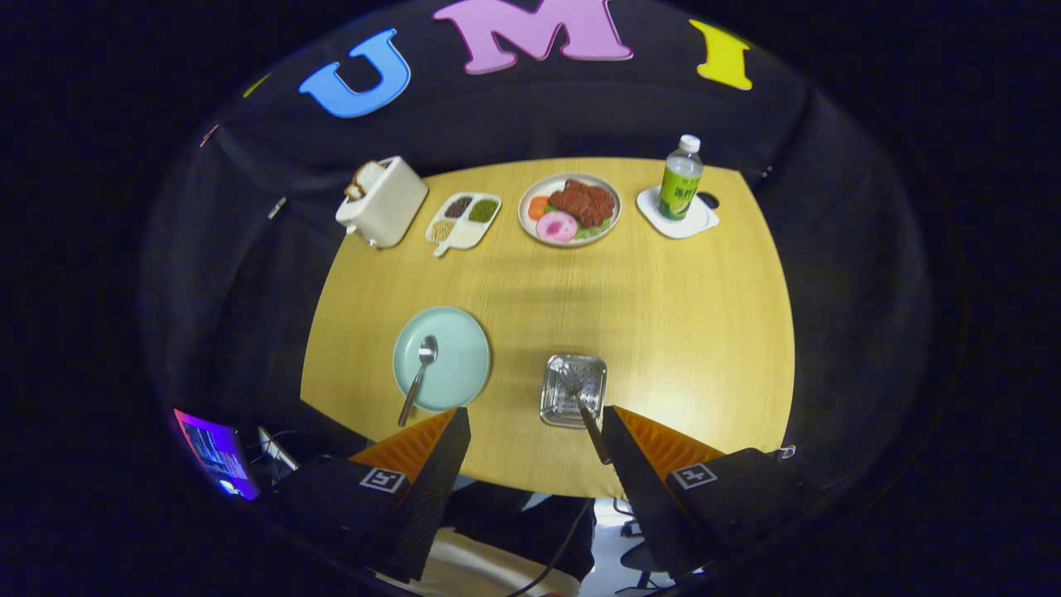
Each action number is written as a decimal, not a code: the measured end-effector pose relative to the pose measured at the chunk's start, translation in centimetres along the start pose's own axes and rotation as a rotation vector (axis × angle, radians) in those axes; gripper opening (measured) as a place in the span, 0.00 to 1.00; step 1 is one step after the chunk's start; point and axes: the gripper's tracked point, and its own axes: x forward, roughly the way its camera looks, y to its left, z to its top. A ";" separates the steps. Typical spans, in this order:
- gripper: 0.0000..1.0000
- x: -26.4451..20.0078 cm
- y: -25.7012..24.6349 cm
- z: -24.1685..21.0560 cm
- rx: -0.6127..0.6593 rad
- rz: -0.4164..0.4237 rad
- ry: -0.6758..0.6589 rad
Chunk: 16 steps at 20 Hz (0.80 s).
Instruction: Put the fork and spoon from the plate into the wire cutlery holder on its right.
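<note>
Far edge: toaster (383, 201); divided dish (464, 220); food plate (569, 210); bottle (681, 177)
Near edge: spoon (417, 377) on plate (442, 358); fork (584, 404) in wire cutlery holder (573, 390)
Tool (535, 431): fingers wide apart, holding nothing

On the desk (663, 315), the spoon (417, 377) lies on the plate (460, 352); the wire cutlery holder (573, 390) stands right of it, the fork (580, 402) inside; toaster (383, 201), divided tray (464, 220), food plate (569, 209) and bottle (680, 178) stand behind; the jaws are spread apart, holding nothing.

Along the far edge of the wooden table (663, 315) stand a white toaster (384, 203) holding bread, a divided tray (464, 220) of grains, a food platter (569, 210), and a green bottle (681, 178) on a white coaster (696, 222)
</note>
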 end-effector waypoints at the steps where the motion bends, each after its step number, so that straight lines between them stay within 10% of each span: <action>1: 0.99 -1.0 0.2 0.6 0.019 -0.023 -0.075; 9: 0.99 -3.5 5.1 1.0 0.129 -0.071 -0.391; 16: 0.99 5.4 14.9 -2.8 0.052 0.046 -0.236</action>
